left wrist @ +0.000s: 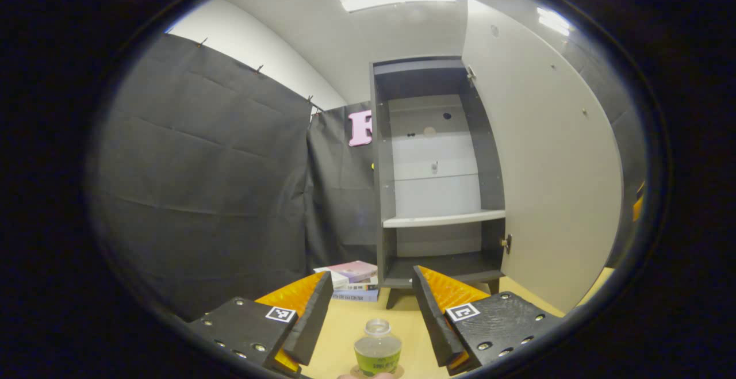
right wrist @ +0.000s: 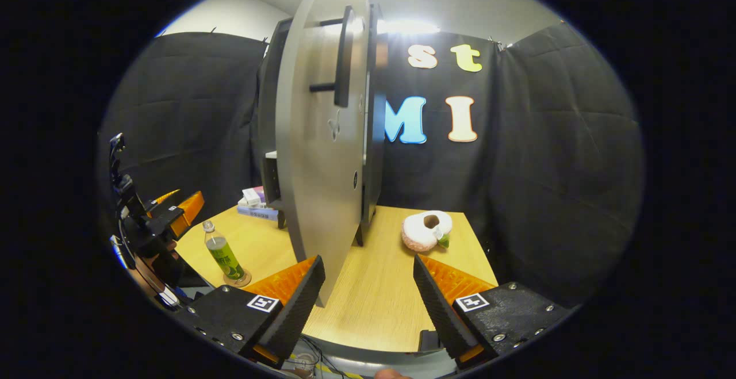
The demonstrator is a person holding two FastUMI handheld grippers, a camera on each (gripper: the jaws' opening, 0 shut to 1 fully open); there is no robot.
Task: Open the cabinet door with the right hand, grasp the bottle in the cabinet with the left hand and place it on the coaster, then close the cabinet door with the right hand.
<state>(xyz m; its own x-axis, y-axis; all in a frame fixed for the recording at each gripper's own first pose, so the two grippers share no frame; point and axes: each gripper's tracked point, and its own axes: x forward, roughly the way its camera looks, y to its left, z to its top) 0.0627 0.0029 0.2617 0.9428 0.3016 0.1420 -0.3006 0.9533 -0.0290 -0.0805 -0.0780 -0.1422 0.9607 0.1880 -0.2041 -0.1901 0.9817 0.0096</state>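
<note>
The clear bottle with a green label (left wrist: 378, 353) stands upright on a round coaster (left wrist: 397, 372) on the table. My left gripper (left wrist: 372, 293) hangs open above and behind it, apart from it. The dark cabinet (left wrist: 437, 177) stands ahead with its pale door (left wrist: 546, 160) swung wide open to the right; its shelves are bare. In the right gripper view the door (right wrist: 322, 154) is seen nearly edge on, with its dark bar handle (right wrist: 344, 57) high up. My right gripper (right wrist: 368, 272) is open just in front of the door's lower edge. The bottle (right wrist: 223, 255) and left gripper (right wrist: 172, 206) sit at the left.
A stack of books (left wrist: 353, 280) lies left of the cabinet's foot. A white and pink plush toy (right wrist: 426, 230) rests on the wooden table (right wrist: 374, 287) to the right of the cabinet. Black cloth walls close in the booth on all sides.
</note>
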